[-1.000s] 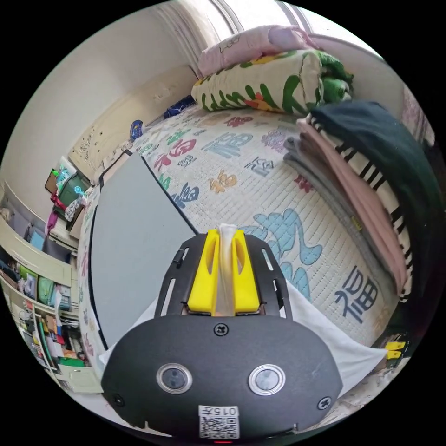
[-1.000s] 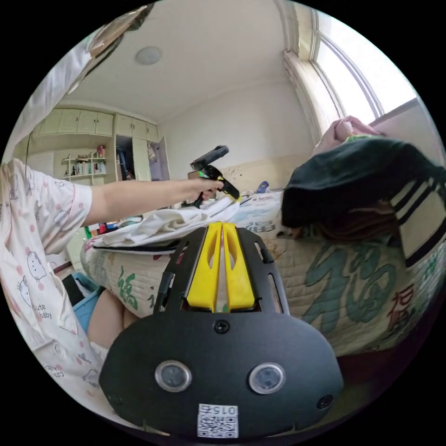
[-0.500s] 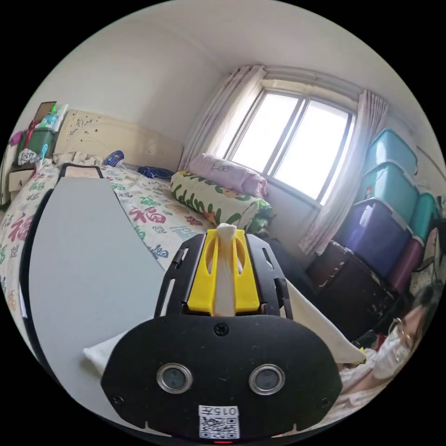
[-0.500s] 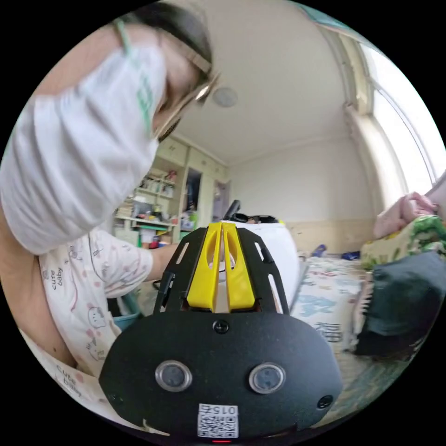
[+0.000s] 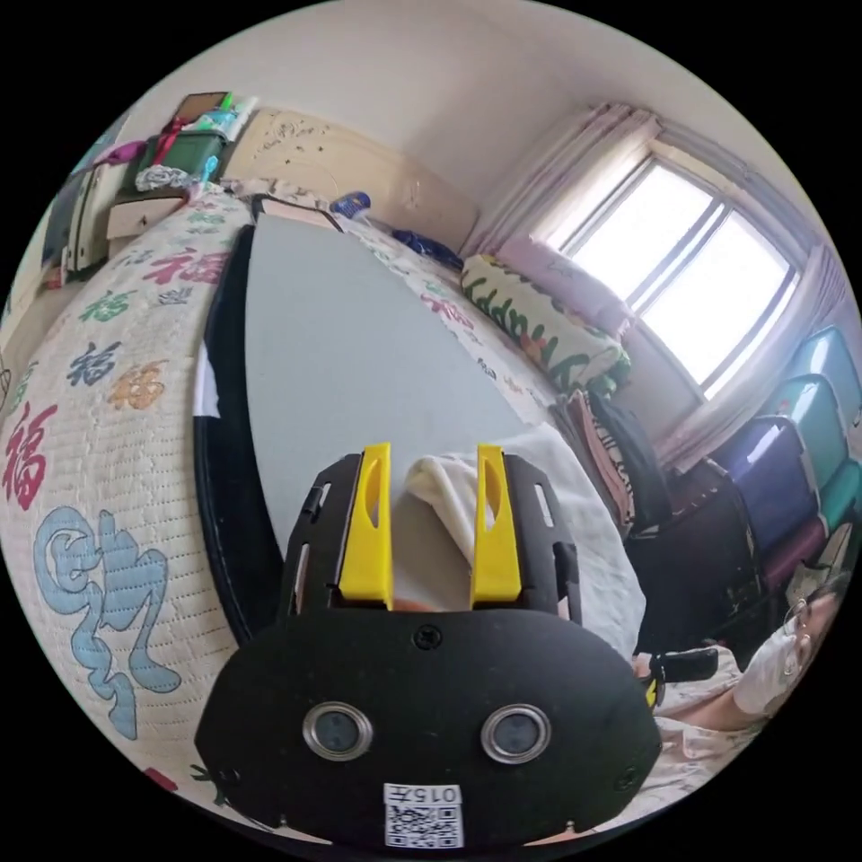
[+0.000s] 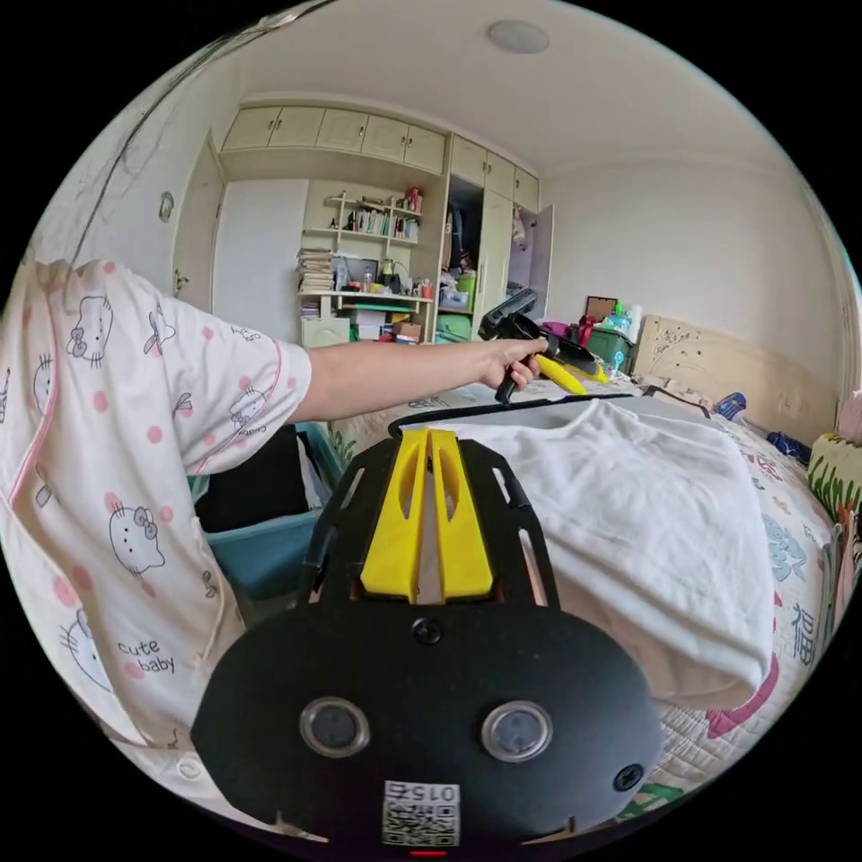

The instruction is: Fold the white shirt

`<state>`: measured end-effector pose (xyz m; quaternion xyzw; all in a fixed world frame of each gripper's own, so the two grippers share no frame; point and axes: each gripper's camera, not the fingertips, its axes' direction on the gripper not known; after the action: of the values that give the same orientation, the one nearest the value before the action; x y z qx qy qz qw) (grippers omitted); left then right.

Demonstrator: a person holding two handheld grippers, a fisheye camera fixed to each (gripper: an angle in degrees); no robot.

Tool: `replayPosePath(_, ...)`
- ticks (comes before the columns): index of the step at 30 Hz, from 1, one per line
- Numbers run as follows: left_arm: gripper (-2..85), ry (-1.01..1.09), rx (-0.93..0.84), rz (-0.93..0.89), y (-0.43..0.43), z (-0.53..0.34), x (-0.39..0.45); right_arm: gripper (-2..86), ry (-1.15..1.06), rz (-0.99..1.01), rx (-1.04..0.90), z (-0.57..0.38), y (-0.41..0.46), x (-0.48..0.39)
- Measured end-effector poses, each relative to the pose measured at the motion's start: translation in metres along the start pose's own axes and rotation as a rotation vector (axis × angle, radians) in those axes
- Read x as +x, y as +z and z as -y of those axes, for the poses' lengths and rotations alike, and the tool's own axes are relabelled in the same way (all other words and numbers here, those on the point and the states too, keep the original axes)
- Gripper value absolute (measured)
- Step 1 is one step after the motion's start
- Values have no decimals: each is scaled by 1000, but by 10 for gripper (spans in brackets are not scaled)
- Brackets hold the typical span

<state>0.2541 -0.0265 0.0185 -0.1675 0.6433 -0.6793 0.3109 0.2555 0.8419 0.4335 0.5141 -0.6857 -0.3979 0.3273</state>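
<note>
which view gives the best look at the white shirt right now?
Right gripper view. The white shirt lies spread over the grey board on the bed, most of its surface showing. In the left gripper view the left tool, jaws apart, hides much of the shirt, leaving a bunched bit of cloth between the jaws.

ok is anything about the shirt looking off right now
The white shirt lies rumpled on the grey board, one edge hanging off its side over the quilt. A bunched fold sits between the open left tool jaws.
</note>
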Motion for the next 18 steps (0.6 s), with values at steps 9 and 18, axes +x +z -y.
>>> replayPosePath(9, 72, 145, -98, 324, 59, 43, 179, -10, -53, 66, -155, -51, 96, -18)
replayPosePath(18, 83, 93, -14, 279, 13, 38, 293, -6, -90, 164, -152, -62, 93, 11)
